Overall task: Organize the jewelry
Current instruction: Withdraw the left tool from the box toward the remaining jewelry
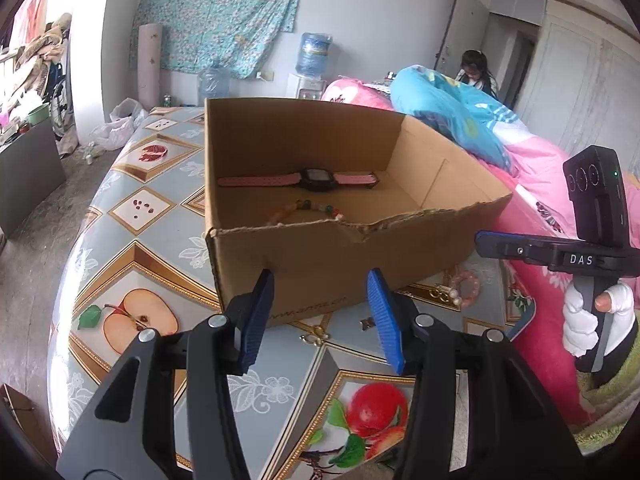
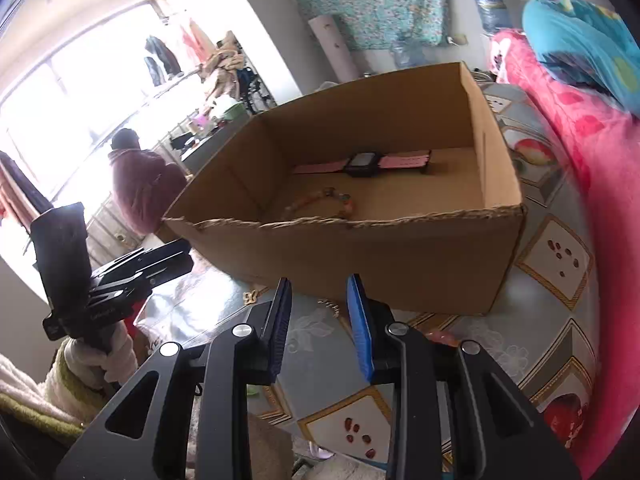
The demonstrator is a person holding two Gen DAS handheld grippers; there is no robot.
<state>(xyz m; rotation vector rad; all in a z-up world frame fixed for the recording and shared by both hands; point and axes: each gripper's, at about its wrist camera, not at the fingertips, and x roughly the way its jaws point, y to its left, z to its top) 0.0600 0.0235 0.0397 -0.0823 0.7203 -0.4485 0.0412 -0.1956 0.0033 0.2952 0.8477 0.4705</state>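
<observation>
An open cardboard box (image 1: pixel 320 264) (image 2: pixel 360 264) stands on the fruit-patterned table (image 1: pixel 152 216). Inside it lie a pink-strapped watch (image 1: pixel 316 179) (image 2: pixel 362 165) and a coloured bead bracelet (image 1: pixel 308 210) (image 2: pixel 324 204). On the table by the box lie a pink ring-shaped bracelet (image 1: pixel 466 286), a small gold piece (image 1: pixel 316 338) and a gold clasp (image 2: pixel 251 297). My left gripper (image 1: pixel 320 316) is open and empty, just before the box's near wall. My right gripper (image 2: pixel 318 320) is open and empty, over a small gold chain (image 2: pixel 332 306).
Pink and blue bedding (image 1: pixel 460 120) lies right of the table. A girl (image 1: pixel 476 72) sits at the back, and a person (image 2: pixel 140 184) stands by the window. A water dispenser (image 1: pixel 312 60) stands against the far wall. The table's left edge drops to the floor (image 1: pixel 48 208).
</observation>
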